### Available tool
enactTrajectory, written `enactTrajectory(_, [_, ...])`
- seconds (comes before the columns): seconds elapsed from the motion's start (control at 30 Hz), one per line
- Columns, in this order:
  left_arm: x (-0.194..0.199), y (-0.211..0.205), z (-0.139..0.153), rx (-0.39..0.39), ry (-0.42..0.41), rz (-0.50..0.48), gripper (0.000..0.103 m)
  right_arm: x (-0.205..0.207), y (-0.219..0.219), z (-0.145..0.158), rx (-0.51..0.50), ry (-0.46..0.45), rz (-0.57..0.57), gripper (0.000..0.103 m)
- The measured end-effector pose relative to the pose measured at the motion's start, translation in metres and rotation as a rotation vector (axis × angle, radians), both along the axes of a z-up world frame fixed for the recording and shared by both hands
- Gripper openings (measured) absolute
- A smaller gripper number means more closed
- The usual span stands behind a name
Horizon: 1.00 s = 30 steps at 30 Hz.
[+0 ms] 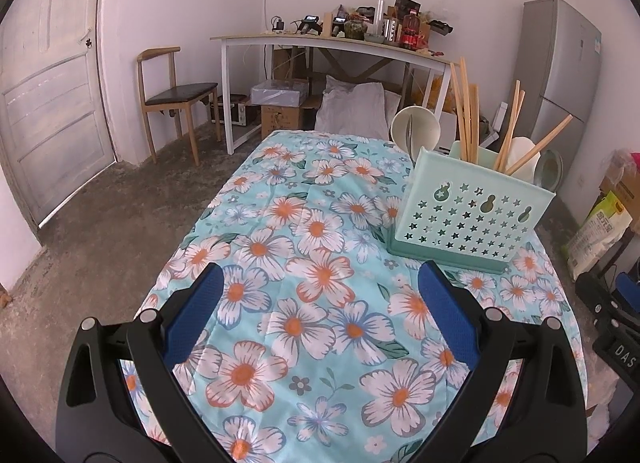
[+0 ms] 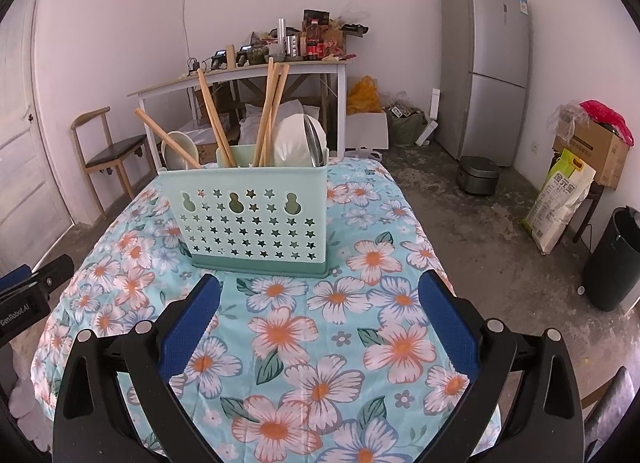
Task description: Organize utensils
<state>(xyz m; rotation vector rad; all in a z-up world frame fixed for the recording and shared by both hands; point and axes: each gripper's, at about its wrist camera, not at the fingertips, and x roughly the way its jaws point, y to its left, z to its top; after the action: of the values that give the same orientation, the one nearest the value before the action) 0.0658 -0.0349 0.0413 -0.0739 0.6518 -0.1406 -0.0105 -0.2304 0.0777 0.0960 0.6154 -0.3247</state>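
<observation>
Through my left wrist camera, my left claw (image 1: 318,283) hangs spread wide with nothing between its blue pads, low over the flowered turquoise tablecloth (image 1: 304,263). The pale green plastic utensil caddy with star-shaped holes (image 1: 472,215) stands ahead and to the right of it, well apart, upright on its darker base so the wooden chopsticks (image 1: 466,111) and white ladles (image 1: 414,129) lean out of its top compartments. Through my right wrist camera, my right claw (image 2: 319,283) is just as wide and empty, with the caddy straight ahead and near, its perforated back wall facing me. A steel utensil seems tucked against the white spoon bowl (image 2: 294,141) on the right, though I can't quite tell. I see no loose utensils on the cloth, so the sorting looks finished to me.
</observation>
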Motion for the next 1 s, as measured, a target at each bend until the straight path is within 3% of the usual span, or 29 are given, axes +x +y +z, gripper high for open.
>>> enactTrajectory(1.0, [-0.006, -0.027, 0.003, 0.031, 0.022, -0.068, 0.094, -0.006, -0.007, 0.000, 0.012, 0.017, -0.006, 0.096])
